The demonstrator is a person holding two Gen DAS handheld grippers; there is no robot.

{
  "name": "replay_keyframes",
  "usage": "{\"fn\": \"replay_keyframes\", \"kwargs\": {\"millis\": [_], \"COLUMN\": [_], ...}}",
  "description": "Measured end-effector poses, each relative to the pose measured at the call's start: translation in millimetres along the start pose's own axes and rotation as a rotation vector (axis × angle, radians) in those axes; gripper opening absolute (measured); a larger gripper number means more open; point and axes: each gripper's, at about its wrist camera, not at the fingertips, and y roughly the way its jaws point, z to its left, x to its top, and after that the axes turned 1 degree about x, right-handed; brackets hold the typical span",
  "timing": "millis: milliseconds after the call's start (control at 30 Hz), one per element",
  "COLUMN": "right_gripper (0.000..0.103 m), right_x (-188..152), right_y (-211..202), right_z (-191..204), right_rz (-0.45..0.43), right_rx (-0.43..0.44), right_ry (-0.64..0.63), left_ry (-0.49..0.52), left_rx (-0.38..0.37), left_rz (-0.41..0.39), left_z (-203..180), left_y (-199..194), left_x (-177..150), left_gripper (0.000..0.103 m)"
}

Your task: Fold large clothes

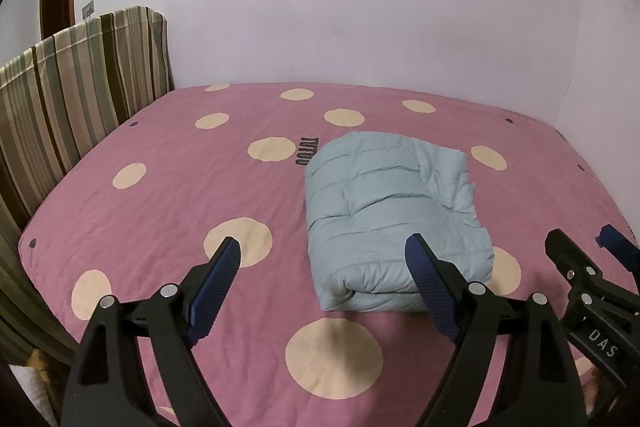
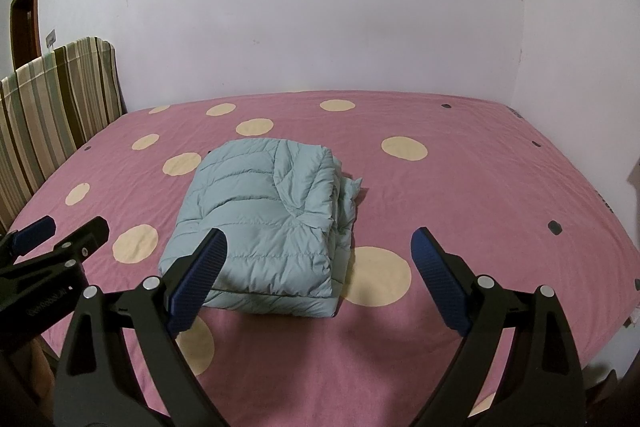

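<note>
Jacket: pale blue puffer jacket (image 1: 394, 223) lay folded on the pink dotted bed (image 1: 160, 163).
Feel: looked light, puffy, slippery; best pinched at its folded edge.
Grippers: left hand-held gripper (image 1: 326, 251) and right hand-held gripper (image 2: 320, 243) hung released, empty.

Both hand-held grippers (image 1: 324, 251) (image 2: 320, 243) spread wide

I saw one folded pale-blue puffer jacket (image 2: 264, 223) ahead of my claws, on one pink dotted bedspread (image 2: 480, 195). I held two claws, the left gripper (image 1: 324, 255) and right gripper (image 2: 320, 247), each with two spread fingers. One striped headboard (image 1: 80, 79) stood far left.
</note>
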Motion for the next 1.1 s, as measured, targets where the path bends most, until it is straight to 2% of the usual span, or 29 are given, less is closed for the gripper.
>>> {"fn": "replay_keyframes", "kwargs": {"millis": [1100], "right_gripper": [0.093], "right_x": [-2.1], "right_y": [3.9], "right_z": [0.5], "right_rz": [0.004], "right_rx": [0.004], "right_ry": [-0.009], "left_ry": [0.014], "left_rx": [-0.029], "left_rz": [-0.013], "left_z": [3.9], "left_y": [-3.2], "left_x": [-1.4], "left_gripper": [0.083]}}
